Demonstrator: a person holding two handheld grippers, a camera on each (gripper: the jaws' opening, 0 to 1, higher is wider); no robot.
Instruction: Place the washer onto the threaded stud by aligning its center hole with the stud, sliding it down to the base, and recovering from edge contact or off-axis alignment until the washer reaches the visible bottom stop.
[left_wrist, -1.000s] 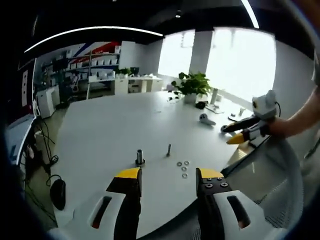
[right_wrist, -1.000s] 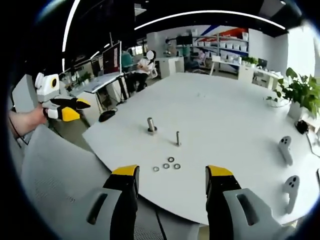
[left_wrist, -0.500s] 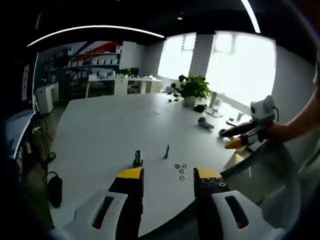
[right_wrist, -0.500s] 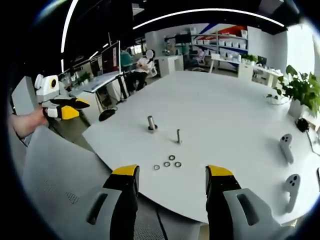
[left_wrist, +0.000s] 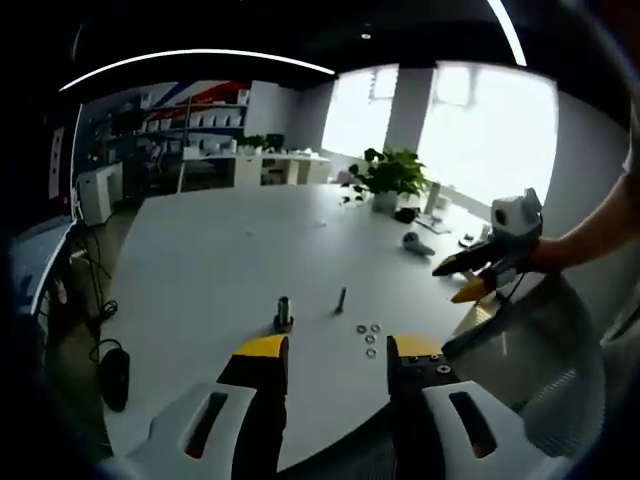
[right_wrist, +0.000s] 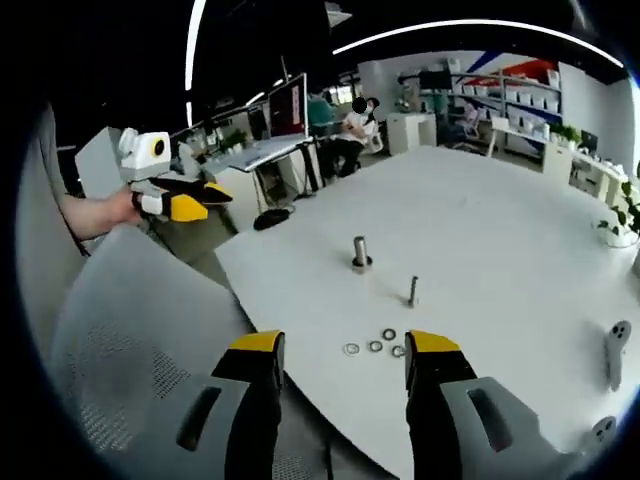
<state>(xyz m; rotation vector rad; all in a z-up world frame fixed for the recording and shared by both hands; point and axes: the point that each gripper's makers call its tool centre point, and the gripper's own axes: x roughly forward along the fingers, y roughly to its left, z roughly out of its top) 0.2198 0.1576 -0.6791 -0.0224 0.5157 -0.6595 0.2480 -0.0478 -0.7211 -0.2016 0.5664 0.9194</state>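
Still, both grippers (left_wrist: 327, 358) (right_wrist: 340, 358) were held with jaws spread wide; a washer (right_wrist: 375, 346) at lower middle could be knocked off the stud (right_wrist: 413, 291) if tipped.

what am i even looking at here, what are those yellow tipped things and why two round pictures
These are two handheld grippers, one in each of a person's hands; no robot arm is involved. Each carries a fisheye camera looking forward along its own two jaws, hence two round pictures.

In the left gripper view, the yellow-tipped prongs at the bottom are the left gripper, open and holding nothing. The right gripper appears at the right, held by a hand.

In the right gripper view, the right gripper is likewise open and empty, with the left gripper at the upper left.

On the white table stand a thin threaded stud and a thicker metal post. Near them lie small loose washers. Nothing is picked up yet.
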